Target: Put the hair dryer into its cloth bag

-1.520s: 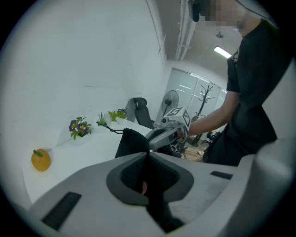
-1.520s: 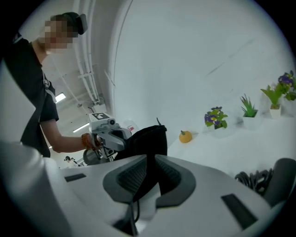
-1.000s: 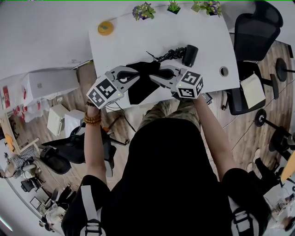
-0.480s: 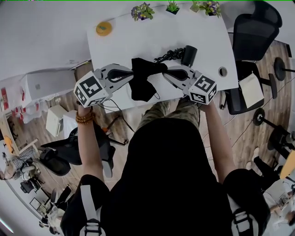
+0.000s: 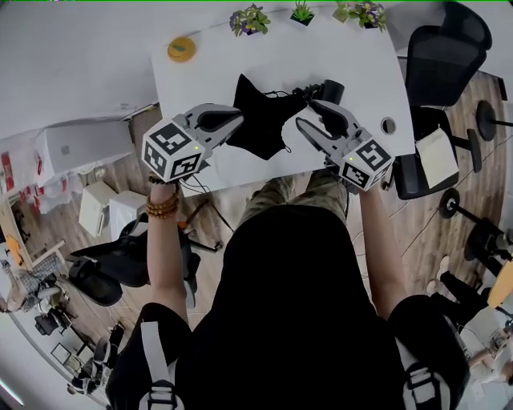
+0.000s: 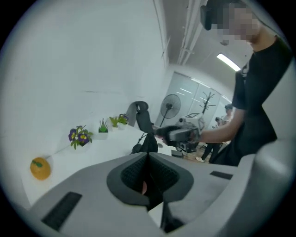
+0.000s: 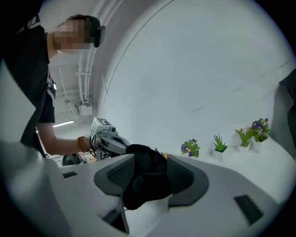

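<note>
The black cloth bag hangs above the white table, stretched between my two grippers. My left gripper is shut on the bag's left edge; in the left gripper view its jaws meet on black cloth. My right gripper is at the bag's right edge and its jaws are opening. Bunched black cloth still lies between the parted pads. The black hair dryer lies on the table just beyond the right gripper, its coiled cord behind the bag.
An orange sits at the table's far left corner. Small potted plants line the far edge. A round cable hole is near the right edge, and a black office chair stands beyond it.
Both grippers have carried the bag up and farther over the table, toward the hair dryer. The bag has spread wider. The right jaws have parted.
</note>
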Tool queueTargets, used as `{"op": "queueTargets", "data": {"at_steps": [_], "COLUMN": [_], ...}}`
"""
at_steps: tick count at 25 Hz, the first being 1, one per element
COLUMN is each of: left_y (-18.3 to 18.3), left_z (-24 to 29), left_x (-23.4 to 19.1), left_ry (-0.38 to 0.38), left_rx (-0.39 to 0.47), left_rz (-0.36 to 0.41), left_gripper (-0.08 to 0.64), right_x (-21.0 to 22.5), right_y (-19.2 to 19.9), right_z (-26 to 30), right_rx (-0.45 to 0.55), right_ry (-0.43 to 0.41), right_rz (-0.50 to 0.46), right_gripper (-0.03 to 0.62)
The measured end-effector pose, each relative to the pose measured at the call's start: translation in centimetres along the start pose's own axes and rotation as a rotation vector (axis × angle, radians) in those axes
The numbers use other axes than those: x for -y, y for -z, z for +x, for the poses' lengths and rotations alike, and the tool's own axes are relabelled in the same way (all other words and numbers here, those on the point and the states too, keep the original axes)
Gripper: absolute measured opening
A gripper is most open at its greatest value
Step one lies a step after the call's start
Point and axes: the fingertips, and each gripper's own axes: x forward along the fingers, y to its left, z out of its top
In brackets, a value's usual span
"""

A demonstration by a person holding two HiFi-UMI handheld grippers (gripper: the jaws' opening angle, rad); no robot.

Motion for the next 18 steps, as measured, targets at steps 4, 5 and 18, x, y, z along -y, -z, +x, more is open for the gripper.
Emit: {"op": "queueTargets", "data": {"at_steps": [4,5,18], "left_y": [3.5,4.2,11.6], "left_z": [4.0,4.7,7.6], "left_x": [-0.5,-0.3,3.0], "left_ry": [-0.071,-0.078,-0.013], "left_rx": [0.026,0.045,-0.041], "left_rz": [-0.208,-0.256,-0.548], "left_gripper": [0.03,0.031,0.238], "right_x": [-2.5,-3.7,-10.1], "right_y": [5.5,7.2,15.3], "right_z": [1.8,2.6,3.5], "right_rx": [-0.141,-0.189,-0.414], "right_ry": [0.023,-0.019,-0.155], "right_rz": [-0.079,-0.09,-0.241], "right_gripper": [0.238,0.238,0.044]}}
